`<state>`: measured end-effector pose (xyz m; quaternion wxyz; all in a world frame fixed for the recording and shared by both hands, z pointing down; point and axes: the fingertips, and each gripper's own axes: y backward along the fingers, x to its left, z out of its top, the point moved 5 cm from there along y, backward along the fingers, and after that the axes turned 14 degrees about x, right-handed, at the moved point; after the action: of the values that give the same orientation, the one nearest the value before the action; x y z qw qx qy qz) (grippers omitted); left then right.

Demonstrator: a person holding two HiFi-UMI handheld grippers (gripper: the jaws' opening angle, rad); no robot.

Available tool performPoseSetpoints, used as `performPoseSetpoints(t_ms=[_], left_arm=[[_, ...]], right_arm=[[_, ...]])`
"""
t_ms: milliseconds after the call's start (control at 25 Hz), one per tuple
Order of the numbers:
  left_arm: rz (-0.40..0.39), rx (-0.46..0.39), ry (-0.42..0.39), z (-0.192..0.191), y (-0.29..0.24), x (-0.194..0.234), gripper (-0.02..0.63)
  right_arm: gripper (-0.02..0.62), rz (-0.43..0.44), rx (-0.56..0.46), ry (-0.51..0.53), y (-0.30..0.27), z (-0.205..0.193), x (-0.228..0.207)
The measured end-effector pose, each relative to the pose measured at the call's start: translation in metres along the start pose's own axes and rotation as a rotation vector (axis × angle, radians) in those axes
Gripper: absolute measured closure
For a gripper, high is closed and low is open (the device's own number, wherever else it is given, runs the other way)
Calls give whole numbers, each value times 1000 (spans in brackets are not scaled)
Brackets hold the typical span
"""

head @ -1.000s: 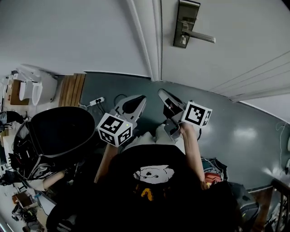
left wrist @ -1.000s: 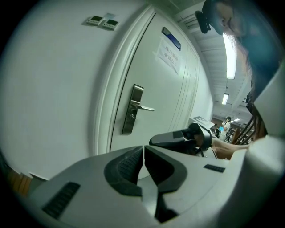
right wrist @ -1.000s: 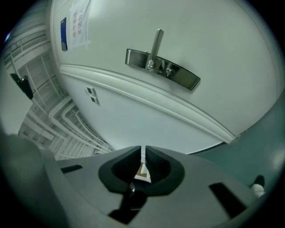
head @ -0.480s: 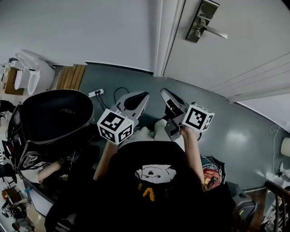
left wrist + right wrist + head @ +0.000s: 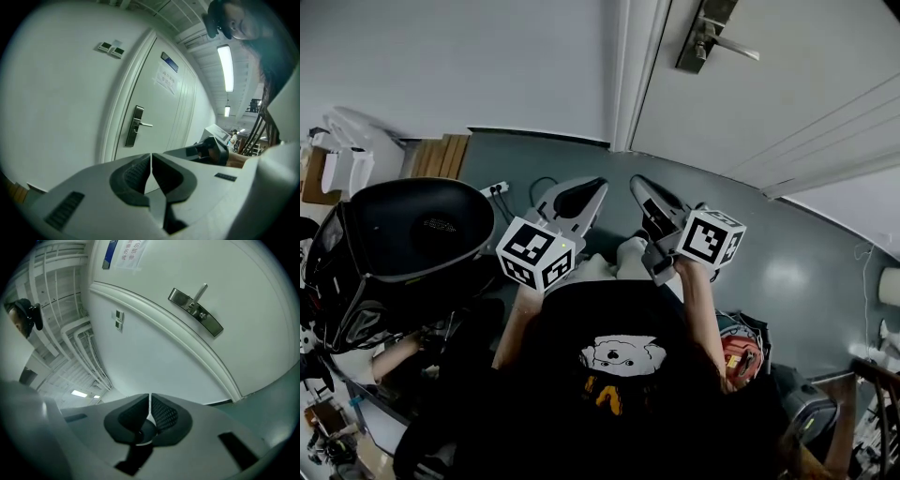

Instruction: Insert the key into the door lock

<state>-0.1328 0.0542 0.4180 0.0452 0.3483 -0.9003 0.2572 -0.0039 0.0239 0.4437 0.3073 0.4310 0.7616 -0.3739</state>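
The door lock [image 5: 701, 37] is a dark metal plate with a lever handle [image 5: 737, 47] on the white door, at the top of the head view. It also shows as the lock plate [image 5: 135, 125] and the lock plate [image 5: 196, 312]. My right gripper [image 5: 639, 185] is held low in front of the person, well short of the door. Its jaws are shut on a small dark-headed thing [image 5: 140, 433], apparently the key, mostly hidden by the pads. My left gripper [image 5: 592, 186] is beside it, shut with nothing between its pads [image 5: 136, 173].
The white door frame [image 5: 630, 75] runs left of the lock. A black office chair [image 5: 412, 234] stands close at the left, with a power strip [image 5: 494, 189] and cables on the grey floor. A red bag [image 5: 737, 352] lies at the right. A paper sign [image 5: 167, 78] hangs on the door.
The head view has swung slightly, so the lock sits nearer the top edge. Both grippers stay shut at about the same place in front of the person.
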Motion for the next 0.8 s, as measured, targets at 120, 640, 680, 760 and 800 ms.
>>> performPoseSetpoints(t_ms=[120, 640, 680, 760, 800], left_arm=[[-9, 3, -7, -2, -6, 0, 591], [28, -13, -65, 0, 30, -28, 589], [30, -14, -66, 1, 31, -29, 590], [29, -17, -67, 2, 33, -33, 589], [27, -18, -69, 1, 34, -34, 589]], right_arm=[[583, -14, -5, 16, 2, 1, -4], [584, -109, -37, 133, 40, -10, 21], [584, -117, -42, 139, 44, -10, 22], [584, -132, -53, 148, 51, -9, 24], [584, -136, -60, 149, 55, -10, 24]])
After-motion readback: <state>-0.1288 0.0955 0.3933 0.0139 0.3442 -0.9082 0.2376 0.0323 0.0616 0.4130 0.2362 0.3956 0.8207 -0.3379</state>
